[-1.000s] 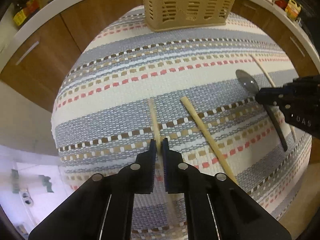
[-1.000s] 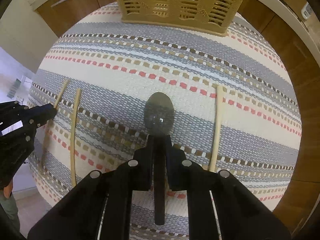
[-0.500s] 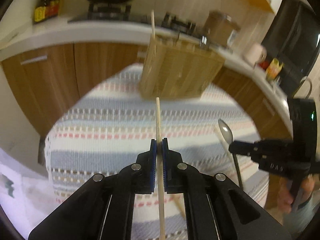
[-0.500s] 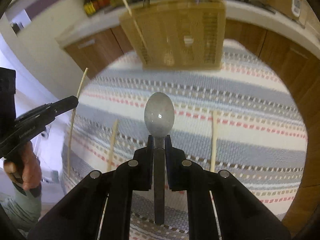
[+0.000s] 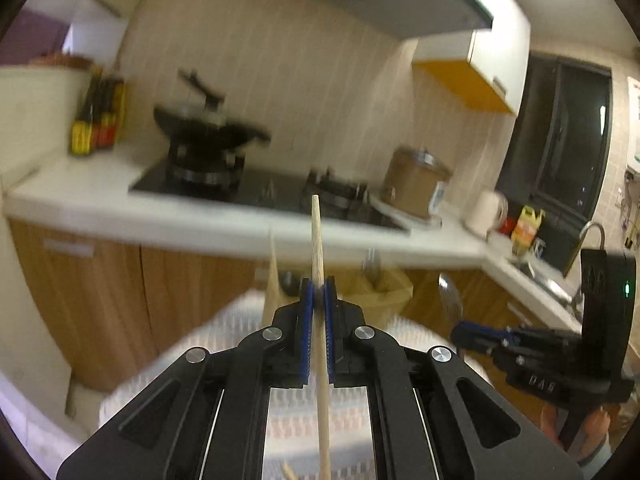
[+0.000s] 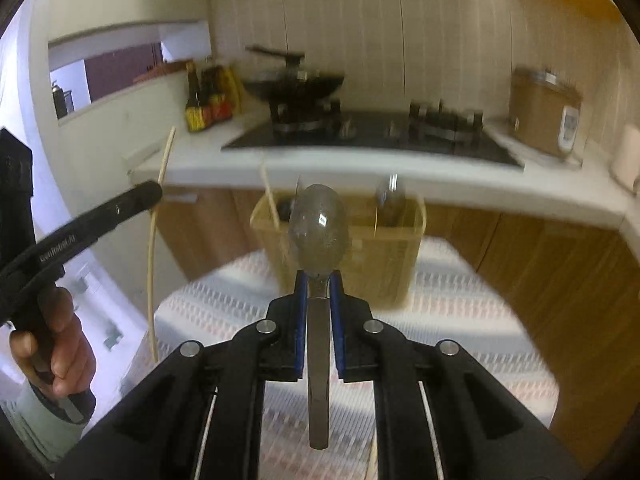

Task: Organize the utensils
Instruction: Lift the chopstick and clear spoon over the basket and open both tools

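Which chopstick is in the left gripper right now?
The upright chopstick clamped in the left gripper, lifted off the table. Another stands in the basket; one more lies on the striped cloth.

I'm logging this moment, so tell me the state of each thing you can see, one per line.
left gripper: shut on the chopstick, raised
chopstick: held upright, off the table
right gripper: shut on the spoon
spoon: held by its handle, bowl forward
basket: upright on the striped cloth, utensils standing in it
wok: on the stove
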Tool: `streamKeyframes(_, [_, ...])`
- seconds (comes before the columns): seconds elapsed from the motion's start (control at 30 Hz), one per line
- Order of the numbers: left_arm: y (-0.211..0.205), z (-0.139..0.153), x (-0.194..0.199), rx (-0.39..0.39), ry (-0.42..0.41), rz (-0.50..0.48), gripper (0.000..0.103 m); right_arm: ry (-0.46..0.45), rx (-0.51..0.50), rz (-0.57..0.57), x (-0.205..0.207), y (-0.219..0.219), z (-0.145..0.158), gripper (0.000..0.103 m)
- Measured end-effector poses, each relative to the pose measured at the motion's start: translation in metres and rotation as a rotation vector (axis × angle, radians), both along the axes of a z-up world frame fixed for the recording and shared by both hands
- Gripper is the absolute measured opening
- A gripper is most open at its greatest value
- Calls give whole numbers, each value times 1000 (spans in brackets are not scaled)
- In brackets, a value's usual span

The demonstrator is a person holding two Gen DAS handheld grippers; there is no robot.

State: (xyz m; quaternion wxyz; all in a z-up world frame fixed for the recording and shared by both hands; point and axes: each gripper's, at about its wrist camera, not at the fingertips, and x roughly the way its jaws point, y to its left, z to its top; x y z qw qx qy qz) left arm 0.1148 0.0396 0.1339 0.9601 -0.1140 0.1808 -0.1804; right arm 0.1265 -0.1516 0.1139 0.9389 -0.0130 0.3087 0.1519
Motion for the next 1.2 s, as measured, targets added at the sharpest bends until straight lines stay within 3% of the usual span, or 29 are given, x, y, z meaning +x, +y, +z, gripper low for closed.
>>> streamKeyframes(0.17, [-20, 31, 12, 53, -184, 64, 3, -125, -4, -40, 22, 0, 25, 9])
streamKeyframes(0.27, [-30, 43, 31, 49, -246, 70, 3, -168, -7, -74, 45, -2, 39, 9])
streamKeyframes(0.37, [-45, 45, 46, 110, -322, 126, 3, -224, -2, -86, 69, -4, 49, 9])
streamKeyframes(0.47, [-50, 41, 76, 78, -291, 103, 3, -270, 12, -58, 88, -6, 49, 9])
streamKeyframes(0.73, [-43, 14, 123, -10, -229, 111, 3, -292, 53, -119, 133, -18, 24, 9])
streamKeyframes(1.2, [-37, -25, 137, -52, -176, 210, 4, -225, 61, -146, 148, -33, -26, 9])
